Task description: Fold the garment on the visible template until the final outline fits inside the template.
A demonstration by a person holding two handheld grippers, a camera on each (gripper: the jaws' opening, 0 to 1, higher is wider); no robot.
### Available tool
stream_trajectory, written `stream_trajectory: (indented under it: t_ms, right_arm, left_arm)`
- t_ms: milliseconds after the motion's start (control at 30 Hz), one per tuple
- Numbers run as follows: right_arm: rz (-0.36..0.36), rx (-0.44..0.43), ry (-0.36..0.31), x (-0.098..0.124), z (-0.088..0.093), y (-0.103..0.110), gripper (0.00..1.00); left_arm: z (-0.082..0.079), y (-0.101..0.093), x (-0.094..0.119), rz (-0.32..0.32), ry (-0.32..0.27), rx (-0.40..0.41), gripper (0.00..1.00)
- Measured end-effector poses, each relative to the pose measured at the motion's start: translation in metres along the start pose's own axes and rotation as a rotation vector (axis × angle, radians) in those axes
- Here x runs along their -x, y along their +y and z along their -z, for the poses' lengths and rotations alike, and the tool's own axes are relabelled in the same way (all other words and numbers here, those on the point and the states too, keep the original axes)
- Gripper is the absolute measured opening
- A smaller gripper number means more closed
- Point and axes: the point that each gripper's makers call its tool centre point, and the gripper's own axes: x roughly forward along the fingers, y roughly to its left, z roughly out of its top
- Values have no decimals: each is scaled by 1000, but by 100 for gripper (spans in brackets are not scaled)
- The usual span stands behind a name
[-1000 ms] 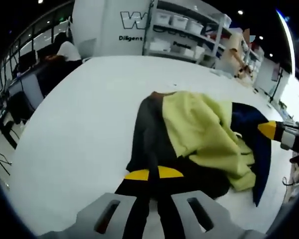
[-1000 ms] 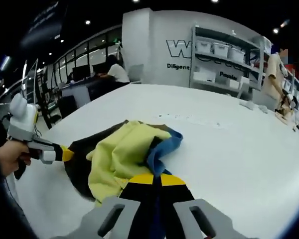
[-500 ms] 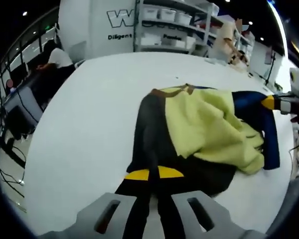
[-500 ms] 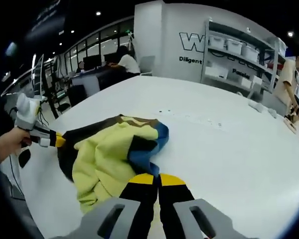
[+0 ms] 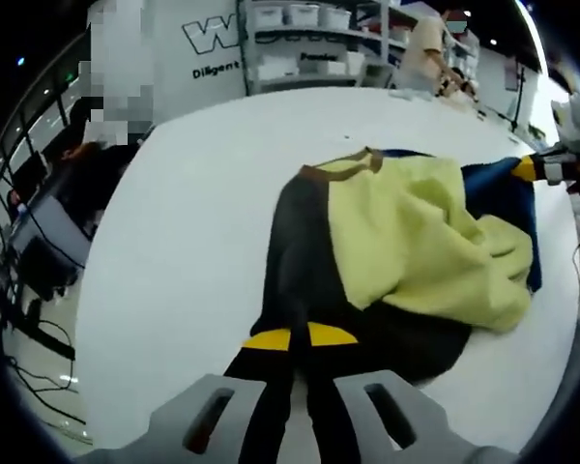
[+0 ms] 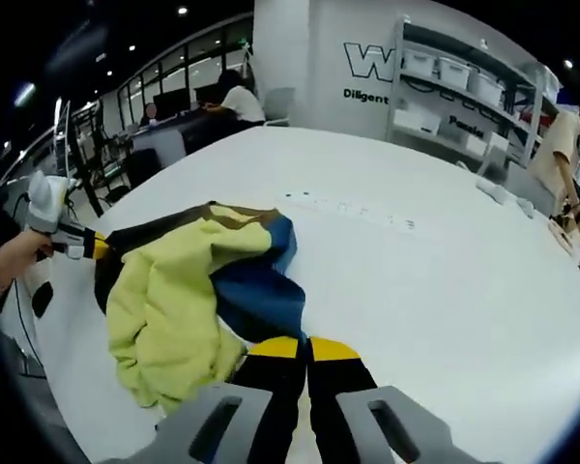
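White counter (image 5: 193,222) carries everything; broad, bare apart from the garment and a faint row of small marks (image 6: 353,210) at far centre in the right gripper view. Shelving w/ white bins (image 6: 454,92) stands beyond the far edge, by a wall w/ dark lettering.

Garment (image 5: 406,251): black, pale yellow-green and blue, lying bunched on the counter betw. the two grippers. Yellow-green panel heaped on top, black panel to the left in the left gripper view, blue at the far right. Tan collar trim at its far edge. Template outline: cannot make out.

Left gripper (image 5: 300,337): jaws pressed together on the black hem at the garment's near edge.

Right gripper (image 6: 296,348): jaws closed, pinching the blue fabric at its near edge. Its yellow tip also seen at far right of the left gripper view.
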Motion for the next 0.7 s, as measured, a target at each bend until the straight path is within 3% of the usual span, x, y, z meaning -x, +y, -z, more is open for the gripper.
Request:
stream_trajectory:
  t_ms: [233,367,567,700]
  right_arm:
    - [6,18,48,-2,6,-13,0]
    - [24,-31,71,-2,10,-23,0]
    - [19,-16,90,-7,13,-33,0]
    - [24,-6,114,-11,16,-41,0]
  left_arm:
    - [-1,15,-4,9,33,-79,3]
    - [-2,23,-6,8,41,-101,3]
    - [-2,30,-7,16,73,-83,3]
    - [-2,31,-7,30,85,-114,3]
